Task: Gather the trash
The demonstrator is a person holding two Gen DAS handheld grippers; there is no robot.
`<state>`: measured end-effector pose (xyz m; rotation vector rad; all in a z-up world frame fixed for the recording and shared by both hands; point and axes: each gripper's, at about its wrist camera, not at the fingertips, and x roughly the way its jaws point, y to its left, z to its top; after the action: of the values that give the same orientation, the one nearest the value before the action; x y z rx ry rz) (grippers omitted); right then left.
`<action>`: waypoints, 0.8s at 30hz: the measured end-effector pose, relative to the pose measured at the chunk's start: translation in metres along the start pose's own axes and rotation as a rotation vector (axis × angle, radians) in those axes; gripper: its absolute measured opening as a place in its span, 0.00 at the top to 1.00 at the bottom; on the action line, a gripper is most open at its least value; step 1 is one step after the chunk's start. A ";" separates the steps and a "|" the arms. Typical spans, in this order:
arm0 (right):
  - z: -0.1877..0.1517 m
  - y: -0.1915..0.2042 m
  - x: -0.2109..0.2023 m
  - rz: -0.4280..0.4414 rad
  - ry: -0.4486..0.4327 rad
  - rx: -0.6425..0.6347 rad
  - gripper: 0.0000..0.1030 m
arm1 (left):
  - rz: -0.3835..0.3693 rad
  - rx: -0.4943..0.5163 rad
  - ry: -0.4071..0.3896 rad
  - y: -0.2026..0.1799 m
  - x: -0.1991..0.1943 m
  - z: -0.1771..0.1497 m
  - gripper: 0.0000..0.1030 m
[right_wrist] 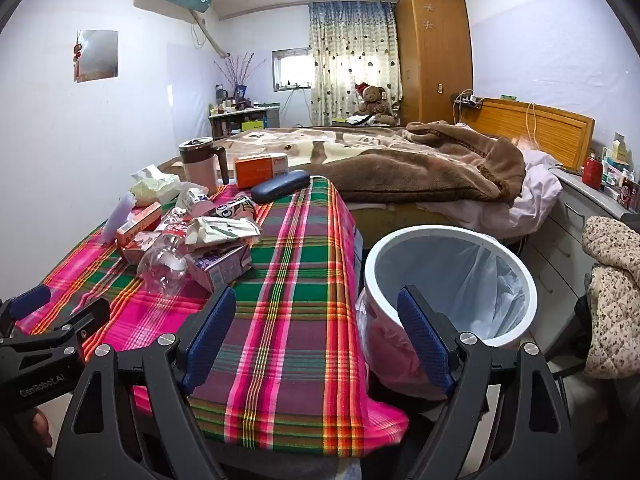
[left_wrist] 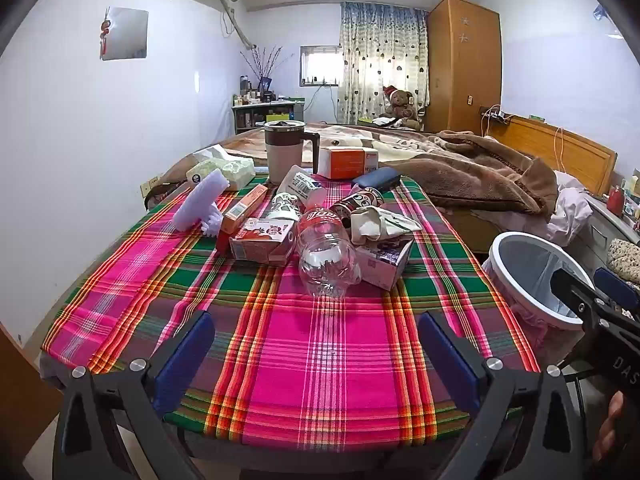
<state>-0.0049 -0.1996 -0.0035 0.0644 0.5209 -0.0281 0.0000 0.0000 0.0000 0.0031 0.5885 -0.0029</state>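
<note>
A pile of trash lies mid-table on the plaid cloth [left_wrist: 316,360]: a clear plastic bottle [left_wrist: 326,256], a pink drink carton [left_wrist: 266,242], a purple carton [left_wrist: 382,260], a crumpled wrapper [left_wrist: 380,222] and a can [left_wrist: 360,200]. The bottle also shows in the right wrist view [right_wrist: 164,258]. My left gripper [left_wrist: 316,352] is open and empty, short of the bottle. My right gripper [right_wrist: 316,332] is open and empty at the table's right edge, next to the white bin [right_wrist: 452,280] lined with a bag. The bin also shows in the left wrist view [left_wrist: 532,276].
A mug [left_wrist: 286,152], orange box [left_wrist: 348,162], glasses case [left_wrist: 378,178], tissue pack [left_wrist: 222,170] and white brush [left_wrist: 202,204] sit at the table's far end. A bed with a brown blanket [right_wrist: 420,168] lies behind. Drawers [right_wrist: 568,224] stand right of the bin.
</note>
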 end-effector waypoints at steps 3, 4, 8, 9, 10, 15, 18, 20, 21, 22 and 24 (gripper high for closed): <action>0.000 0.000 0.000 0.000 0.000 0.000 0.18 | 0.000 -0.002 -0.003 0.000 0.000 0.000 0.00; 0.000 0.000 0.000 -0.001 0.000 0.001 0.18 | 0.000 -0.002 -0.004 0.000 0.000 0.000 0.00; 0.000 0.001 0.000 -0.001 -0.001 0.000 0.18 | 0.001 -0.001 -0.004 -0.002 0.001 0.000 0.00; 0.000 0.001 0.000 0.000 -0.002 0.000 0.18 | 0.001 -0.002 -0.005 -0.003 0.001 -0.001 0.00; 0.000 0.001 0.000 0.000 -0.001 -0.001 0.18 | 0.001 -0.001 -0.005 -0.003 0.001 -0.001 0.00; 0.000 0.000 0.000 -0.001 -0.001 -0.001 0.18 | -0.003 -0.005 -0.005 0.000 0.000 0.000 0.00; 0.000 0.001 0.000 -0.001 0.000 -0.001 0.18 | -0.003 -0.006 -0.006 0.000 0.000 0.000 0.00; 0.000 0.001 0.000 -0.001 0.000 -0.001 0.18 | -0.003 -0.006 -0.005 -0.001 0.000 0.000 0.00; 0.000 0.001 0.000 -0.001 0.001 -0.001 0.18 | -0.004 -0.007 -0.005 -0.001 0.000 0.000 0.00; 0.000 0.001 0.000 -0.001 0.001 -0.002 0.18 | -0.003 -0.006 -0.005 -0.001 0.000 0.000 0.00; 0.000 0.001 0.000 -0.001 0.000 -0.001 0.18 | -0.003 -0.007 -0.005 0.003 0.000 0.001 0.00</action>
<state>-0.0046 -0.1988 -0.0035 0.0628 0.5210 -0.0286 0.0008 0.0028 0.0006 -0.0047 0.5833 -0.0033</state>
